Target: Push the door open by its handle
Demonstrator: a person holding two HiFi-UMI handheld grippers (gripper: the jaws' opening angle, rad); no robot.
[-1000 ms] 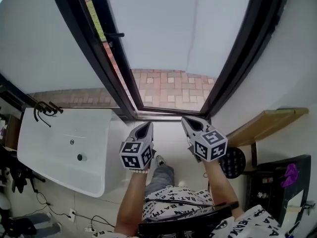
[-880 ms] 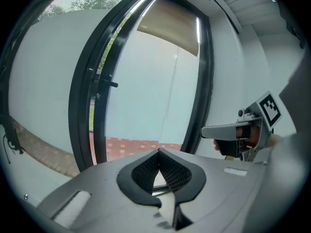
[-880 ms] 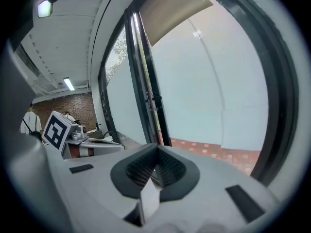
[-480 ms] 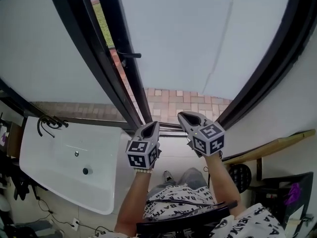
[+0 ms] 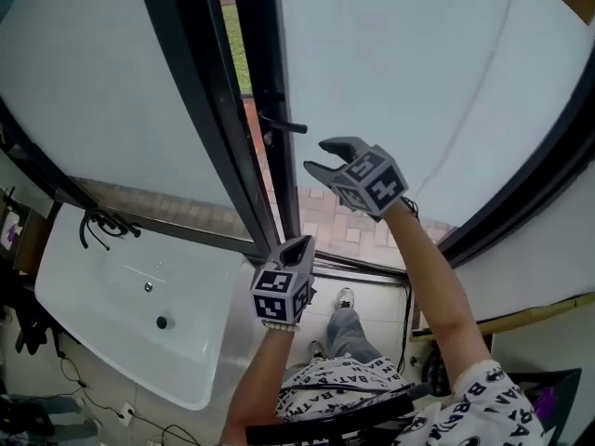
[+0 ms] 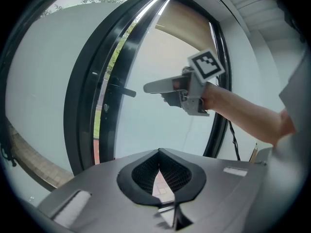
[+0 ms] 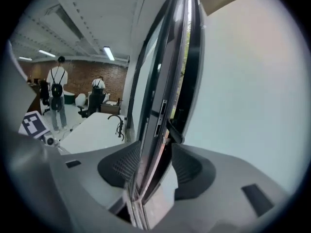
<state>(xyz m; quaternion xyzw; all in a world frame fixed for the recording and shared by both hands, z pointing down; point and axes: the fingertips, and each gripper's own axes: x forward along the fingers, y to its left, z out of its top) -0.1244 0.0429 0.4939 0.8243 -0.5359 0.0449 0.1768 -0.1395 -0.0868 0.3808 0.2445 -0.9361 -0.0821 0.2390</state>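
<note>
a person's right tool (image 5: pixel 316 154) is held up with its jaws spread wide. they have just been opening, and nothing is gripped between them. it sits just beside the black lever handle (image 5: pixel 284 124) of the door (image 5: pixel 400 82), on the handle's right, close but not touching. the handle juts from the dark frame along the left edge of the door's frosted pane. the door stands slightly ajar, and a narrow slit between its edge and the fixed frosted panel (image 5: pixel 93 91) to the left shows grass and brick paving (image 5: pixel 344 226) outside. in the right gripper view the door's edge, with its latch plate, runs up through the gap between the open jaws, farther off. the left tool (image 5: pixel 297 242) is held lower, near the foot of the door frame, its jaw tips closed together on nothing. a white sink (image 5: pixel 112 342) with a black tap (image 5: pixel 102 221) lies at the lower left of the head view.
</note>
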